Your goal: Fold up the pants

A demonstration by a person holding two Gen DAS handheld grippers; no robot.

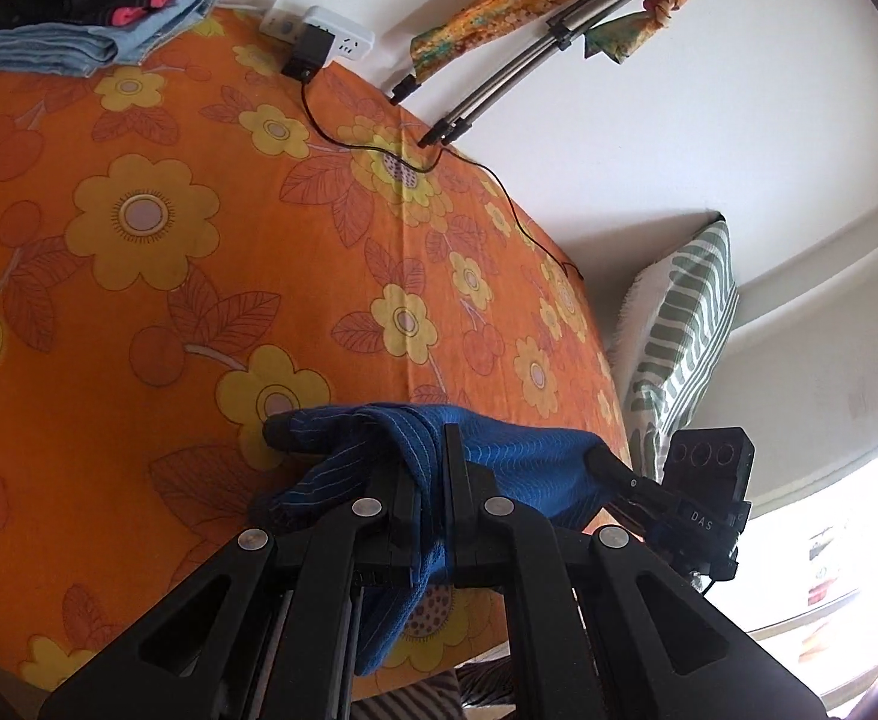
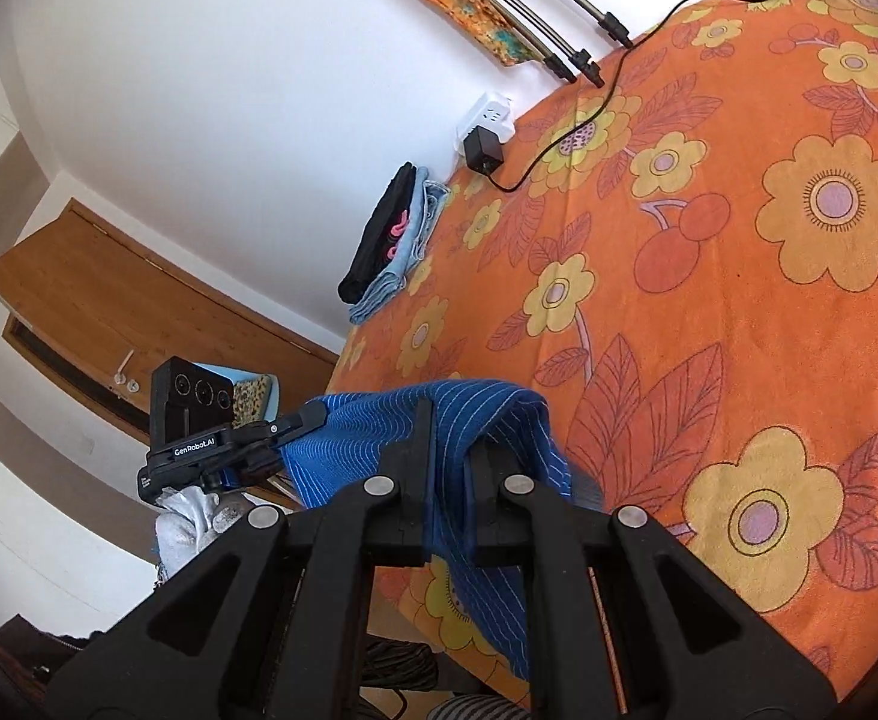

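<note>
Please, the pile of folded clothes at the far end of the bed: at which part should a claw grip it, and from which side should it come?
Probably the light blue bottom garment, gripped from the open bed side, since the folded stack sits against the wall. Both claws are busy: the left claw and right claw each clamp the blue pants.

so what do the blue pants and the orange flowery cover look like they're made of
Blue pants: a soft, matte woven or knit cloth with thin pale stripes; it drapes limply over the left gripper and right gripper, both clamped on it. Possibly cotton, hard to say.

Orange cover: thin printed fabric, matte, with a sharp fold crease and a slightly fuzzy face. Likely cotton or a blend.
</note>
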